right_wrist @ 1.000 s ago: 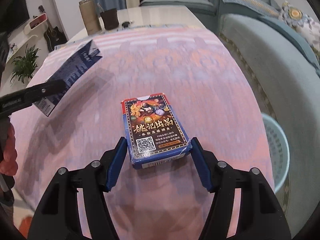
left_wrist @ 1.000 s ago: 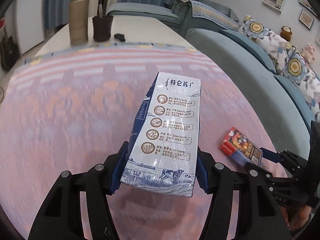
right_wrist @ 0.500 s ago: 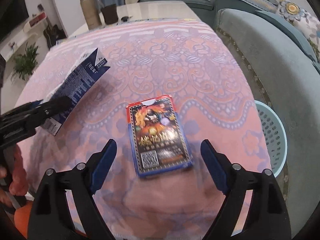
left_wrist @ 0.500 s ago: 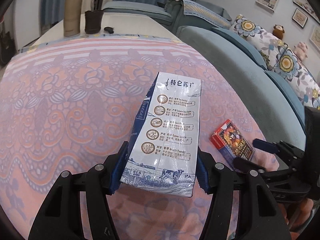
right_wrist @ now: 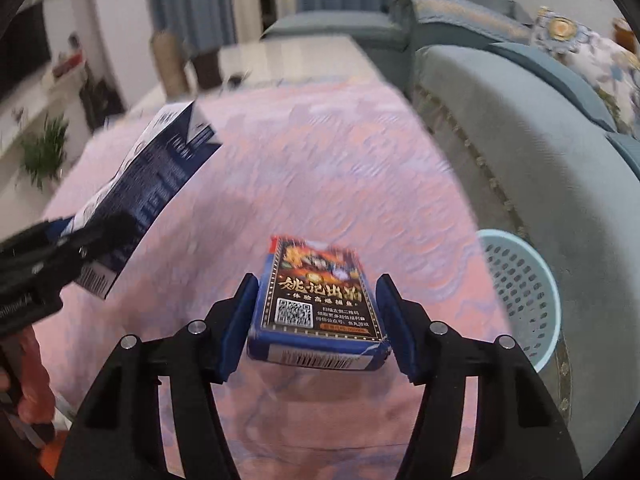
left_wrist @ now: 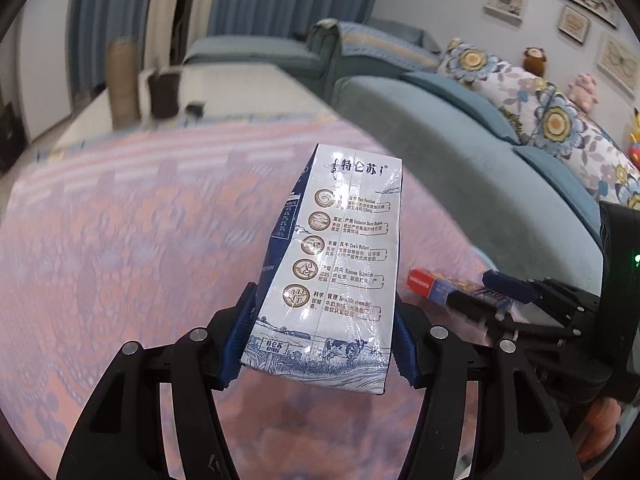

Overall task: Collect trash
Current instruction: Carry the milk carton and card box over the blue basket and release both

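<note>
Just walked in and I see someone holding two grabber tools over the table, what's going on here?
A person is clearing trash off the pink-clothed table with two handheld grippers. The left gripper is clamped on a milk carton, held above the cloth. The right gripper has just been closing and now grips a small card box, lifted off the cloth. A light blue basket stands beside the table by the sofa; nothing has been dropped in it yet.

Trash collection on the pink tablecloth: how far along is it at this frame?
Done: nothing shows in the blue basket yet. In hand: the left gripper clamps the milk carton, and the right gripper, its fingers having just been closing, grips the card box clear of the tablecloth. Left: dropping both into the basket, beside the sofa.
</note>
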